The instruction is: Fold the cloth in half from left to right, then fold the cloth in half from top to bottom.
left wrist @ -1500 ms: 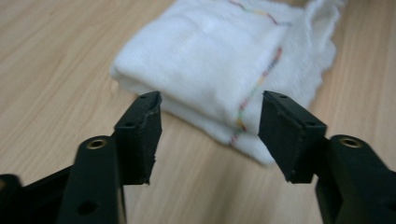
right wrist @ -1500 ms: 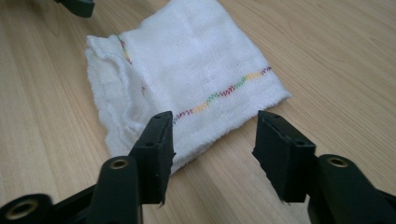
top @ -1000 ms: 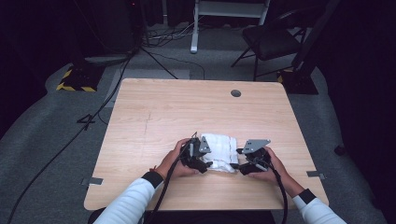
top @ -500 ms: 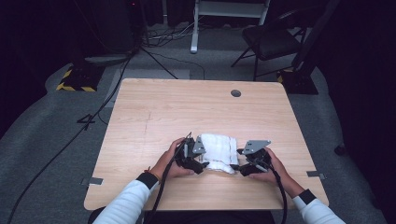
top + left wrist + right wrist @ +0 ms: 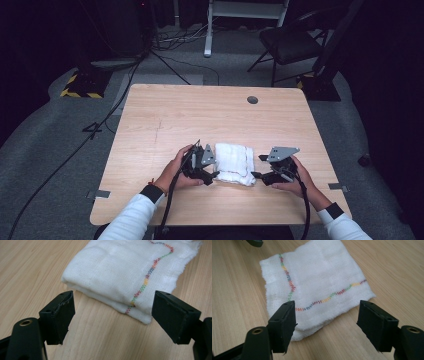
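Observation:
A folded white cloth (image 5: 234, 163) with multicoloured zigzag stitching lies flat on the wooden table (image 5: 215, 120), near its front edge. My left gripper (image 5: 212, 173) sits at the cloth's left side, open, its jaws spread in front of the cloth's folded edge (image 5: 100, 293) with nothing between them. My right gripper (image 5: 256, 172) is at the cloth's right side, also open; in the right gripper view the cloth's near corner (image 5: 312, 322) lies just ahead of its spread jaws, and one jaw overlaps the cloth's edge. Neither gripper grips the cloth.
A round cable hole (image 5: 252, 100) sits near the table's far edge. A black chair (image 5: 295, 42), a white stand (image 5: 245, 20) and cables (image 5: 165, 55) are on the grey floor beyond the table.
Both grippers have drawn slightly apart from the cloth's sides, the left one shifting left and a little toward me. The cloth lies still.

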